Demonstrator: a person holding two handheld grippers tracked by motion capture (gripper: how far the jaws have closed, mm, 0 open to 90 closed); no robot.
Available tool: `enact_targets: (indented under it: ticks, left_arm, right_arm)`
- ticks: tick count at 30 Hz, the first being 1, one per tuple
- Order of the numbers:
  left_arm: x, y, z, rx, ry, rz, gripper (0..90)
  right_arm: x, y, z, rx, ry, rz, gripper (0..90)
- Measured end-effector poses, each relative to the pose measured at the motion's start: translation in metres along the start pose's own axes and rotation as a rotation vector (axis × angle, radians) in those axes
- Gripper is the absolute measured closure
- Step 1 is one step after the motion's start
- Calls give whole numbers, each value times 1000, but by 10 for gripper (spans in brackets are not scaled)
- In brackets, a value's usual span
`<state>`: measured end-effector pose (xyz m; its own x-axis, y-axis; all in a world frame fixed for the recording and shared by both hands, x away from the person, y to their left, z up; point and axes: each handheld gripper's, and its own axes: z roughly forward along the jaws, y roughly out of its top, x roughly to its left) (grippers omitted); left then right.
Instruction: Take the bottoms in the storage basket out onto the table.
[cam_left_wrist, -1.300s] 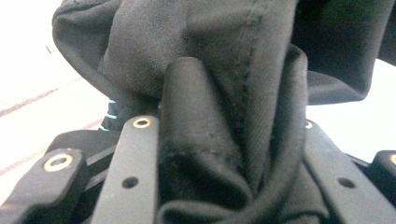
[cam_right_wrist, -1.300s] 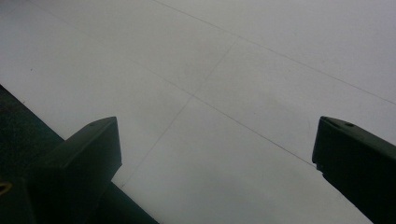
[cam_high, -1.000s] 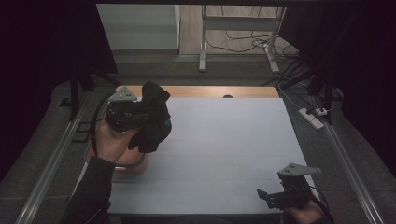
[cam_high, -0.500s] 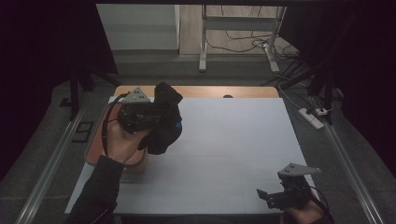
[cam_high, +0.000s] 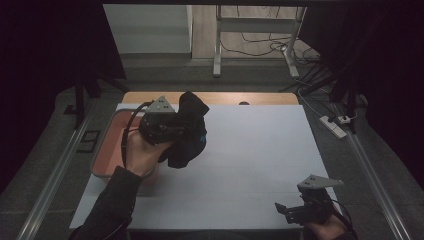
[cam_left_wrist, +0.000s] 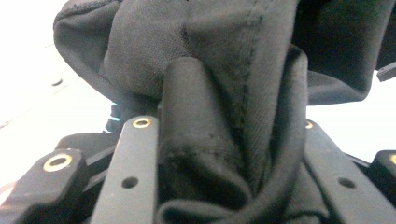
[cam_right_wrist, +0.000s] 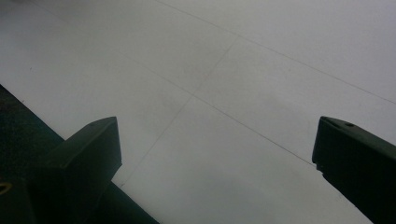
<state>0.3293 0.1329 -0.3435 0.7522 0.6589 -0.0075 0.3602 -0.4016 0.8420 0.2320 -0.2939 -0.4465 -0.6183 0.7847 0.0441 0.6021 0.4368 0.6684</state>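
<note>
"Where do your cameras sit?"

"One hangs high above your side, facing forward and down over the whole surface (cam_high: 250, 165). One rides each hand-held gripper: yours on the left is pressed close against the dark cloth (cam_left_wrist: 224, 93), the right skims low over the same white surface."

The bunched cloth (cam_high: 188, 131) is black with a small blue mark. The tray (cam_high: 106, 150) is salmon pink, and the table sheet (cam_high: 250, 165) is plain white with faint grid lines.

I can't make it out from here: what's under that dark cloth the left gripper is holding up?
Below the cloth lies the white tabletop, with an orange tray beside it. The spot right beneath is hidden by the bunched cloth and the left gripper.
</note>
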Motion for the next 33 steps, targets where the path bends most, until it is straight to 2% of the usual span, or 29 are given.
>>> enact_targets:
  ticks: [14, 29, 33]
  left_arm:
    - [-16, 6, 27, 26, -49, 44, 638]
    - [-21, 1, 61, 54, -102, 43, 634]
    - [-24, 0, 72, 68, -88, 38, 634]
  right_arm:
    - [0, 0, 0, 1, 0, -3, 12]
    - [0, 0, 0, 2, 1, -6, 12]
    - [0, 0, 0, 3, 1, -5, 12]
